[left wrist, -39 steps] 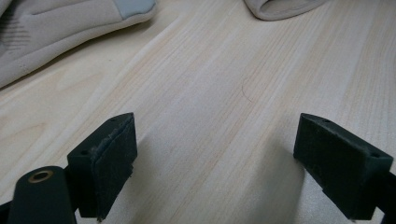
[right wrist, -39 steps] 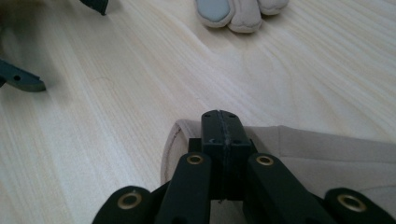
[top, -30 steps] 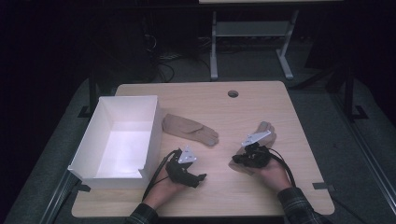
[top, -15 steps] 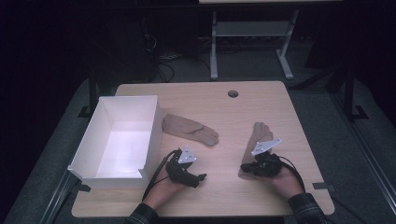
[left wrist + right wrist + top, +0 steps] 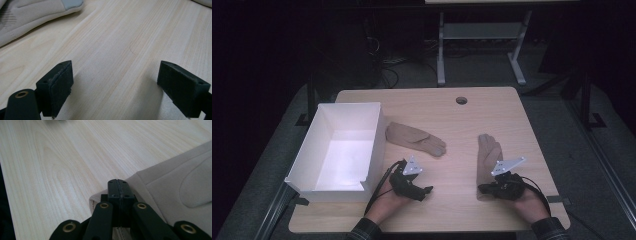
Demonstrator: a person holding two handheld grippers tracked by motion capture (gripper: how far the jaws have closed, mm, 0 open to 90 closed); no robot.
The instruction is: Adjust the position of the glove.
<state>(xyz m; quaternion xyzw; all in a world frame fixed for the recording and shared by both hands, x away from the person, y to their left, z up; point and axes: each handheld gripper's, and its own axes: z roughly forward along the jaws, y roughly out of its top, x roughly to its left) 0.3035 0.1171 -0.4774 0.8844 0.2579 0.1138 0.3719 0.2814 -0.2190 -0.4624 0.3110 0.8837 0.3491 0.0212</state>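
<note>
Two tan gloves lie on the wooden table (image 5: pixel 512 120). One glove (image 5: pixel 414 137) (image 5: pixel 25 15) rests flat beside the white box, fingers pointing right. The other glove (image 5: pixel 489 152) (image 5: pixel 180 182) lies stretched out at the right, fingers pointing away from the person. My right gripper (image 5: pixel 484 189) (image 5: pixel 118 187) is shut on the near cuff edge of this right glove, low over the table. My left gripper (image 5: pixel 424 192) (image 5: pixel 120 85) rests open on bare wood in front of the left glove, nothing between its pads.
An open white box (image 5: pixel 374 150) stands at the table's left, right next to my left hand. A round cable hole (image 5: pixel 461 100) sits near the far edge. A metal stand (image 5: pixel 442 55) is on the dark floor beyond the table.
My right gripper has pulled back toward the person and to the right, drawing the right glove with it so the glove now lies stretched out. The left gripper has stayed put.
</note>
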